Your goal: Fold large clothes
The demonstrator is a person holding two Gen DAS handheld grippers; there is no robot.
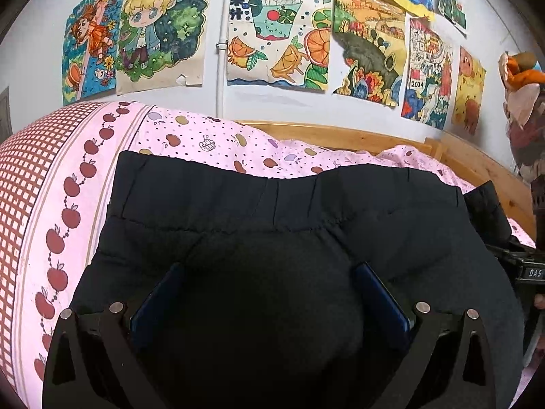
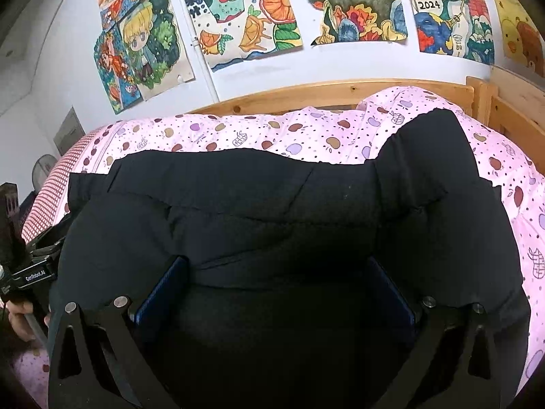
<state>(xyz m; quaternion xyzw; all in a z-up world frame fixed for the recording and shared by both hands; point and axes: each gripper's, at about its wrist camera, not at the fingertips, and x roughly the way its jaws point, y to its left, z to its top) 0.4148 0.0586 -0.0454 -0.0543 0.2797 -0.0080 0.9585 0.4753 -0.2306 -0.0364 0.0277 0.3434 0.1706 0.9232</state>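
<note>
Black trousers with an elastic waistband lie on the pink apple-print bedding; the waistband points toward the wall. My left gripper hovers low over the trousers' left part, its blue-padded fingers spread wide, dark cloth bulging between them. Over the right part of the trousers, my right gripper is also open, its pads far apart above a fold. Whether either pad touches the cloth cannot be told. Each view catches the other gripper at its edge: the right gripper and the left gripper.
A wooden bed frame runs behind the bedding, under a wall with several coloured drawings. A red-checked pillow or roll lies at the left. Stuffed items hang at the far right. A hand holds the left gripper.
</note>
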